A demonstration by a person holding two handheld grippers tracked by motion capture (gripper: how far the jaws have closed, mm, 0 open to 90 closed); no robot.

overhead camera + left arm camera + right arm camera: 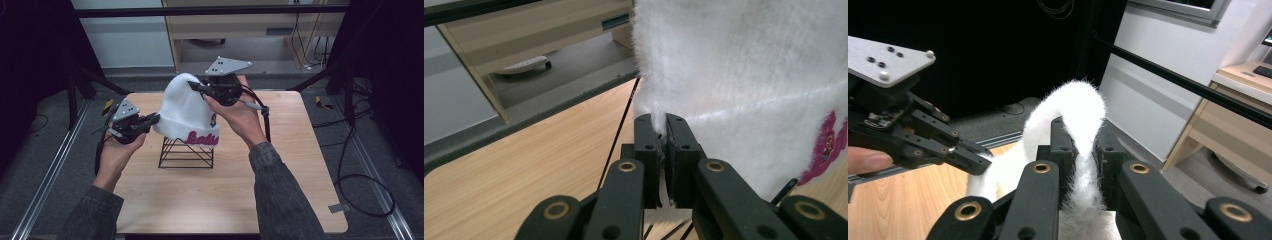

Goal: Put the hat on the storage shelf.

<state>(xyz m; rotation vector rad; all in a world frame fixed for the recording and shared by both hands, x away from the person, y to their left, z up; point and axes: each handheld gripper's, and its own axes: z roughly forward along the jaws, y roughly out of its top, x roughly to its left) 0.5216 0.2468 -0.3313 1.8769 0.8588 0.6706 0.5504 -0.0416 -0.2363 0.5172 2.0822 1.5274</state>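
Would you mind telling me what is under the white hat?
The hat sits on a black wire stand on the table. The stand's lower frame shows; its top is covered by the hat.

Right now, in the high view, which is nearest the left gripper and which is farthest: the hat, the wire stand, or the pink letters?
1. Hat: its left edge is pinched in the left gripper.
2. Wire stand: under the hat, lower right of the gripper.
3. Pink letters: on the hat's right front, farthest.

We see the desk (210, 200) evenly lit under soft overhead light, dark surroundings, slightly grainy pictures, and softly blurred near foregrounds.
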